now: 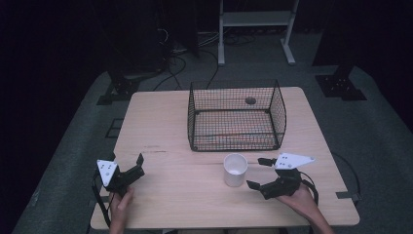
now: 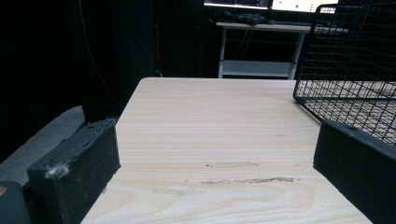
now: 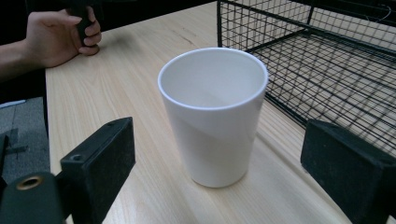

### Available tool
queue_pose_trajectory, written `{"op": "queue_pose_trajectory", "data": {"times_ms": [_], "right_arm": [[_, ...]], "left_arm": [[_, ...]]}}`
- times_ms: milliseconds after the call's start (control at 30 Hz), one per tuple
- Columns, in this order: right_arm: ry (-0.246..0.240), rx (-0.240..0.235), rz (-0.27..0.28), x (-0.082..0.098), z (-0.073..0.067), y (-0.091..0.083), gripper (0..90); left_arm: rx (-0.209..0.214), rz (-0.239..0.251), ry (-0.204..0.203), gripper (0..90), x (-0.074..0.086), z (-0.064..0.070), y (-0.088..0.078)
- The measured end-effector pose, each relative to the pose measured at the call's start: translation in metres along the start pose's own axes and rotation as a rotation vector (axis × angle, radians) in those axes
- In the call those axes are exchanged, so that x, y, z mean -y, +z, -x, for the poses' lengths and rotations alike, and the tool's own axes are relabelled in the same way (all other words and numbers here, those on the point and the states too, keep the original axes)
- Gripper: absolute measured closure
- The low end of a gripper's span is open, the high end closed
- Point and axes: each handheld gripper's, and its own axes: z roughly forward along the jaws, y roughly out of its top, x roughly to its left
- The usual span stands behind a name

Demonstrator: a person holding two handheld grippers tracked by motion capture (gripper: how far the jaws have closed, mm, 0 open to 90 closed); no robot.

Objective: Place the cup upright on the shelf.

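While upright just in front of wire basket (image 1: 236, 117), white cup (image 1: 235, 169) sits empty mid-table (image 1: 160, 122). Right gripper (image 1: 256, 173) spread wide, near cup, not touching. Left gripper (image 1: 137, 165) spread over bare wood near left edge.

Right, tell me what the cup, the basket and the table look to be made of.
Cup: smooth white, faintly glossy with a thin rim, likely plastic, possibly ceramic.
Basket: thin black wire welded in a grid, probably coated metal.
Table: pale wood grain, matt, scuffed; possibly laminate.
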Motion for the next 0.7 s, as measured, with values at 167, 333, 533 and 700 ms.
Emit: {"op": "queue_pose_trajectory", "data": {"times_ms": [167, 333, 533, 700], "right_arm": [[-0.004, -0.014, -0.014, -0.004, -0.002, 0.010, 9.1], [-0.006, -0.024, -0.024, -0.008, 0.000, 0.019, 9.1], [-0.006, -0.037, -0.046, -0.010, 0.002, 0.033, 9.1], [-0.015, -0.050, -0.070, -0.013, 0.001, 0.045, 9.2]], "left_arm": [[0.000, 0.000, -0.001, 0.0, 0.000, 0.000, 0.000], [0.000, 0.000, -0.002, 0.0, 0.000, 0.000, 0.000], [0.000, 0.000, -0.001, 0.0, 0.000, 0.000, 0.000], [0.000, -0.001, -0.002, 0.0, 0.000, 0.000, 0.000]]}}
